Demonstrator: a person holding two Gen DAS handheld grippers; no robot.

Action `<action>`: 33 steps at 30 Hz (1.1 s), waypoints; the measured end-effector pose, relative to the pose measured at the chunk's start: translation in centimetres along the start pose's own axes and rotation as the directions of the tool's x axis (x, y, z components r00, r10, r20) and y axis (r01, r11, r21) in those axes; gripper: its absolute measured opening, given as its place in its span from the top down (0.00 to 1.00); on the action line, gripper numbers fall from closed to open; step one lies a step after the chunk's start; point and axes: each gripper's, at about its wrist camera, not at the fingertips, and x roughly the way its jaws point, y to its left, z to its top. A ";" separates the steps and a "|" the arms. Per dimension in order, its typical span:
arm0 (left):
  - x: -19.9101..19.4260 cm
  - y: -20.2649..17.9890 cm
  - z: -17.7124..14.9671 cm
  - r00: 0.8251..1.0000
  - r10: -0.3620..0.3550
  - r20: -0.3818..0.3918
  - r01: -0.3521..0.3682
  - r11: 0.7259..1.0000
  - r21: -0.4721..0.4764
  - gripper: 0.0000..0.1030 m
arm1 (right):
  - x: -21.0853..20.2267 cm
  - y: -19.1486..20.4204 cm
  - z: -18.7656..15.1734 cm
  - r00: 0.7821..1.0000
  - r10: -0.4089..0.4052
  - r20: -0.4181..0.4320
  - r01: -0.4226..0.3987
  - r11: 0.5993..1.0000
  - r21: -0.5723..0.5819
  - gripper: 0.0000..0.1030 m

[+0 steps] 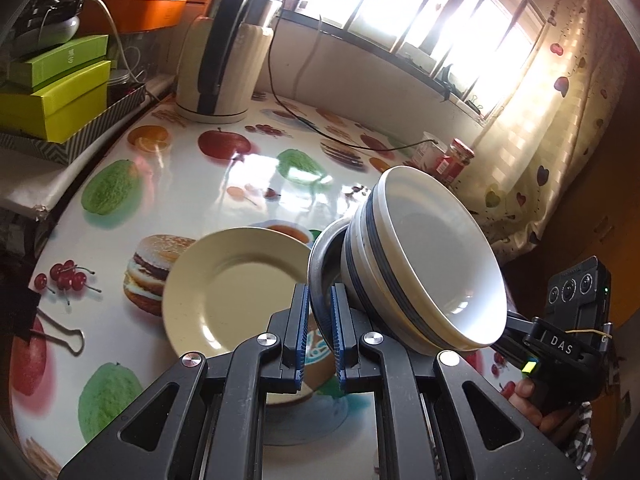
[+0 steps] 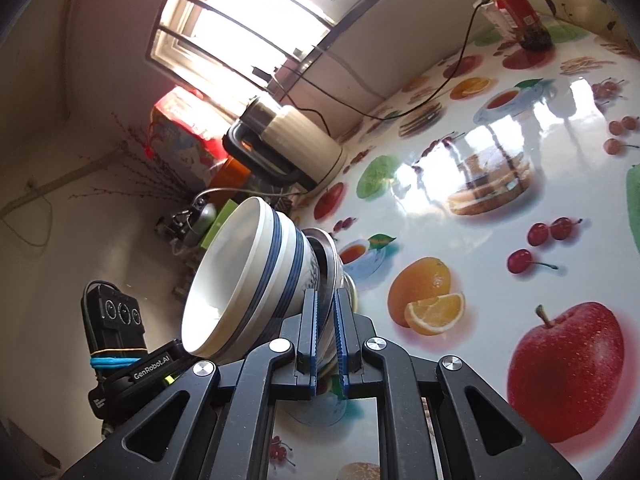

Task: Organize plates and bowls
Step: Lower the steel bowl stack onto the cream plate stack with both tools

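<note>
- The left claw (image 1: 320,328) is clenched on the rim of a steel plate (image 1: 320,264), held on edge in mid-frame.
- The right claw (image 2: 326,332) is clenched on the same steel plate's rim.
- A white bowl with blue bands (image 1: 424,264) lies on its side against the steel plate; its mouth points to the lower right of the left view and to the lower left of the right view.
- A cream plate (image 1: 236,288) lies flat on the fruit-printed bench (image 1: 192,184), left of centre.
</note>
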 end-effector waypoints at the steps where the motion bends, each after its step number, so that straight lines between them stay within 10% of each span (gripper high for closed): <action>1: 0.0 0.3 0.0 1.000 0.004 -0.001 -0.004 1.000 -0.005 0.90 | 0.3 0.1 0.0 1.000 0.001 -0.005 -0.001 1.000 -0.003 0.90; 33: 0.6 6.5 0.0 0.995 0.095 -0.012 -0.096 0.988 -0.119 0.90 | 8.6 1.2 0.8 0.987 0.022 -0.159 -0.029 0.999 -0.038 0.90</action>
